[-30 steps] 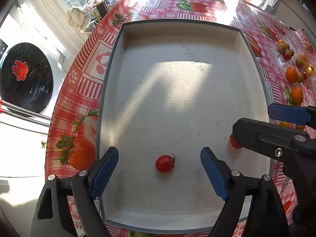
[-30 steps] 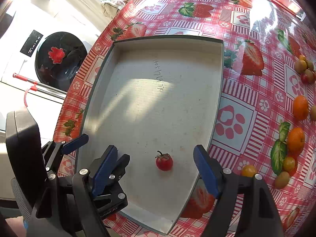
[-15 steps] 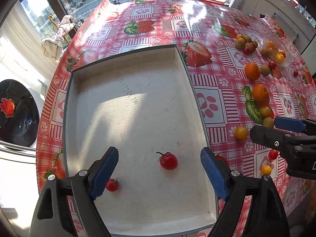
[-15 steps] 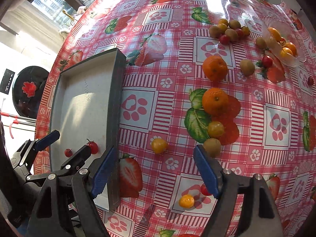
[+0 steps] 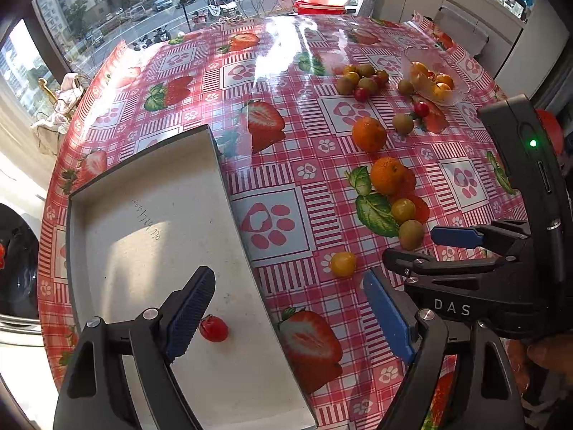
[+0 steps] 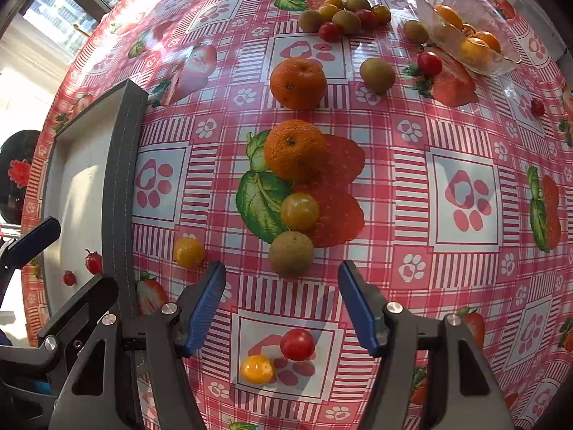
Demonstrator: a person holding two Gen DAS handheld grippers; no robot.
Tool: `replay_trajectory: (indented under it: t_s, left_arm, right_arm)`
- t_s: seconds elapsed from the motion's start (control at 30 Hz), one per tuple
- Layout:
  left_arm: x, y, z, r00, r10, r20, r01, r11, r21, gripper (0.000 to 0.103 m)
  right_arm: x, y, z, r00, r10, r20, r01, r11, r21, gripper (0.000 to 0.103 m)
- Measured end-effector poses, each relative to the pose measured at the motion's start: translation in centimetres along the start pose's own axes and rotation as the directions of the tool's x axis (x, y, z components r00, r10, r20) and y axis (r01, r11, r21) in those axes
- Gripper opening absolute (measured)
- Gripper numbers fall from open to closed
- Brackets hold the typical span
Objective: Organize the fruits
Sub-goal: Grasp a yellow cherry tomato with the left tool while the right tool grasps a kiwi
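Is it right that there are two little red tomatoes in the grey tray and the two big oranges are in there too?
Not quite. The two little red tomatoes are in the grey tray, but the two big oranges are not. They sit out on the strawberry tablecloth beside the tray. The right wrist view shows it.

We see a round table w/ red strawberry-print cloth point(image 6: 462, 279). On it: grey tray point(image 6: 120, 186) at left, two oranges point(image 6: 297, 82) mid-table, a green-brown fruit point(image 6: 291, 253) below a yellow tomato point(image 6: 299, 211), red tomato point(image 6: 297, 344) beside another yellow one point(image 6: 256, 369), glass dish point(image 6: 444, 10) at far right.
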State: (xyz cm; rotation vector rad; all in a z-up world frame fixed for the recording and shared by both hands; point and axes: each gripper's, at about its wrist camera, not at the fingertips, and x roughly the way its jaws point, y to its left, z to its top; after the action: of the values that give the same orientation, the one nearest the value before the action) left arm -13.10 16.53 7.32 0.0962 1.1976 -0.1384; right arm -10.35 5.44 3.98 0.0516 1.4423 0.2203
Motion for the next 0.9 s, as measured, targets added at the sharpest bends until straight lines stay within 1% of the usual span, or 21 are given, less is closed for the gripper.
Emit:
replay_trajectory:
  t_s: [0.07, 0.17, 0.3, 0.33, 0.53, 0.7, 0.73, 0.77, 0.8, 0.9]
  left_arm:
    - [0.3, -0.3, 0.4, 1.000, 0.008, 0.001, -0.008, 1.000, 0.009, 0.085]
    - [0.8, -0.5, 0.8, 1.000, -0.001, -0.010, 0.001, 1.000, 0.013, 0.086]
    - [1.5, -1.3, 1.1, 1.000, 0.000, -0.022, 0.001, 0.999, 0.041, 0.086]
    - [1.7, -1.5, 1.1, 1.000, -0.004, -0.028, 0.005, 0.999, 0.044, 0.086]
    - [3.8, -3.3, 1.4, 0.998, -0.008, -0.068, 0.013, 0.997, 0.079, 0.086]
    - [6.4, -4.6, 1.5, 0.992, 0.033, -0.118, -0.023, 0.995, 0.093, 0.085]
    - [6.8, -4.6, 1.5, 0.991, 0.040, -0.130, -0.028, 0.996, 0.090, 0.082]
    - [7.1, -4.7, 1.4, 0.988, 0.047, -0.144, -0.034, 0.996, 0.088, 0.070]
    - [7.3, -4.6, 1.4, 0.987, 0.044, -0.153, -0.032, 0.996, 0.078, 0.068]
    - [7.4, -4.5, 1.4, 0.987, 0.048, -0.152, -0.040, 0.998, 0.052, 0.068]
  right_arm:
    - [0.4, 0.0, 0.2, 1.000, -0.007, 0.000, 0.007, 1.000, -0.006, 0.055]
    - [0.5, 0.1, 0.6, 1.000, -0.014, 0.015, 0.014, 1.000, -0.027, 0.050]
    - [0.6, 0.1, 1.0, 0.999, -0.035, 0.022, 0.036, 0.996, -0.077, 0.031]
    - [0.6, 0.0, 0.9, 0.999, -0.037, 0.023, 0.038, 0.996, -0.085, 0.028]
    - [-0.2, -2.4, 0.0, 0.998, -0.048, 0.031, 0.050, 0.996, -0.080, 0.028]
    - [-0.6, -4.0, -0.5, 0.999, -0.038, 0.031, 0.040, 0.998, -0.054, 0.028]
    - [-0.6, -4.2, -0.5, 0.999, -0.036, 0.032, 0.038, 0.998, -0.050, 0.028]
    - [-0.6, -4.4, -0.6, 0.999, -0.034, 0.032, 0.035, 0.998, -0.047, 0.028]
    - [-0.6, -4.5, -0.6, 0.999, -0.030, 0.033, 0.031, 0.999, -0.044, 0.028]
    - [-0.7, -4.7, -0.7, 0.999, -0.025, 0.035, 0.026, 0.999, -0.038, 0.028]
